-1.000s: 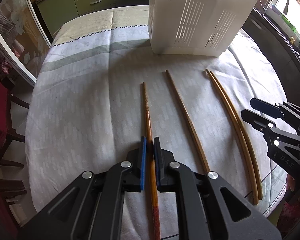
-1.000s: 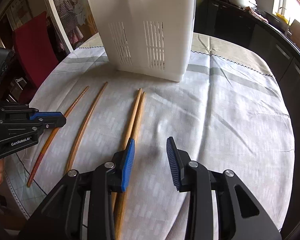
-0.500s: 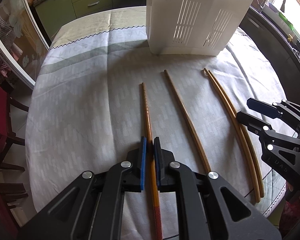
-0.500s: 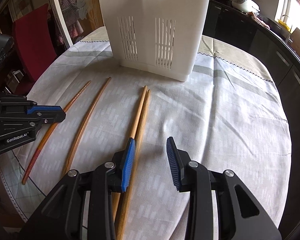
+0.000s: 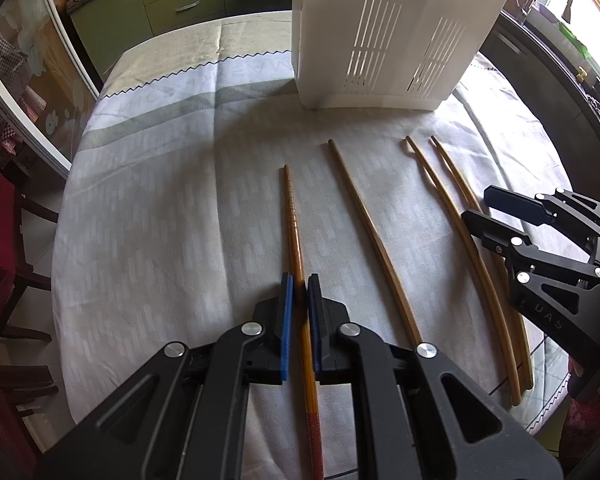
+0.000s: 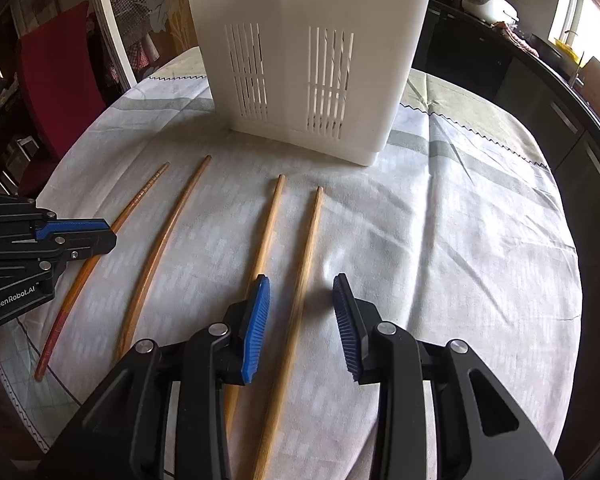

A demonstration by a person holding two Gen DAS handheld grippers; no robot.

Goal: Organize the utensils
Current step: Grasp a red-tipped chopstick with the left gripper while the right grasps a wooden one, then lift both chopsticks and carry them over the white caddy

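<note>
Wooden chopsticks, four in all, lie side by side on a round surface [image 5: 148, 208] covered with a pale cloth. Seen from the left wrist, the left gripper [image 5: 299, 312] has its blue-padded fingers drawn close together around the reddish chopstick [image 5: 294, 220], the leftmost of the four; they appear clamped on it while it lies on the cloth. Beside it lies a darker brown chopstick [image 5: 370, 232], then two lighter ones near the right edge. One white slotted utensil holder [image 5: 384, 32] stands upright beyond the chopstick tips, apart from them. The right gripper [image 5: 488, 210] shows at the far right, low over the lighter pair.

Seen from the right wrist, the right gripper [image 6: 300, 312] has its fingers spread apart, straddling the rightmost light chopstick [image 6: 306, 248] without touching it. The other light chopstick [image 6: 266, 232] passes just outside the left finger. The utensil holder fills the upper middle.

Judging from both views, the task is barely begun: no chopstick can be seen in the holder, whose inside is hidden, and all four rest on the cloth waiting to be lifted and dropped in.
</note>
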